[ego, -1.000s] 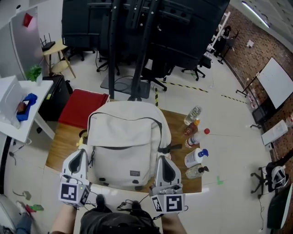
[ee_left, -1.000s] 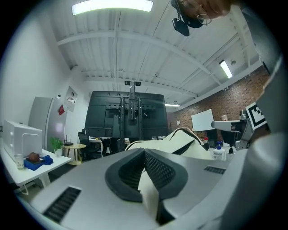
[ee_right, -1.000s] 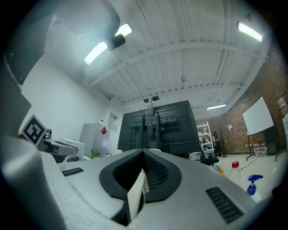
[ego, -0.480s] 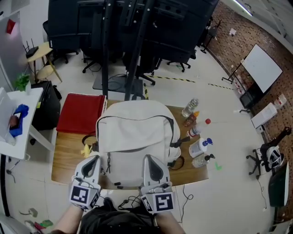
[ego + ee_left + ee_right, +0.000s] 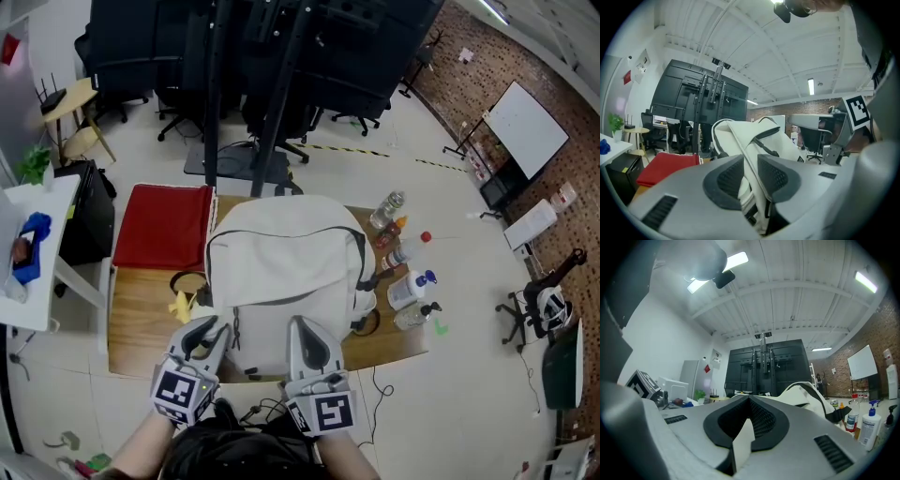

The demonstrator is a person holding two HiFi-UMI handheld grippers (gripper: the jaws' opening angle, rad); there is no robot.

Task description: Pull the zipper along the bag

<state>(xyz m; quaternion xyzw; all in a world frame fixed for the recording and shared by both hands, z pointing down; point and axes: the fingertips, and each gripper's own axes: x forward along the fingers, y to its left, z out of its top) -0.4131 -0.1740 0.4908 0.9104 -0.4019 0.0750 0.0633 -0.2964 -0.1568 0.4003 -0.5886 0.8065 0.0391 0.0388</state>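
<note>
Left jaws: the left gripper [image 5: 208,333] [image 5: 751,161] stands parted, having just been opening; a cream edge of the bag runs up between the pads, which do not pinch it
Right jaws: the right gripper [image 5: 307,325] [image 5: 750,401] is clenched, pads meeting at the tips, with a thin cream strip [image 5: 742,441] caught low between them; whether this is the zipper pull cannot be told
Bag: cream backpack [image 5: 281,267] [image 5: 780,143] [image 5: 808,397], directly ahead of both pairs of jaws, its near edge touching them; the left jaws sit at its near left corner, the right jaws at its near edge further right
Zipper track: dark line [image 5: 209,272] curving round the bag's upper part, beyond the left jaws
Table: wooden top [image 5: 141,323] under the bag, bare to the left of the left jaws
Bottles: cluster [image 5: 403,281] [image 5: 869,427] standing to the right of the right jaws, beside the bag
Red pad: flat [image 5: 159,225] [image 5: 665,166], ahead and to the left of the left jaws, beside the bag
Black frame: tall dark stand [image 5: 272,84] well beyond the bag, straight ahead of both jaws
</note>
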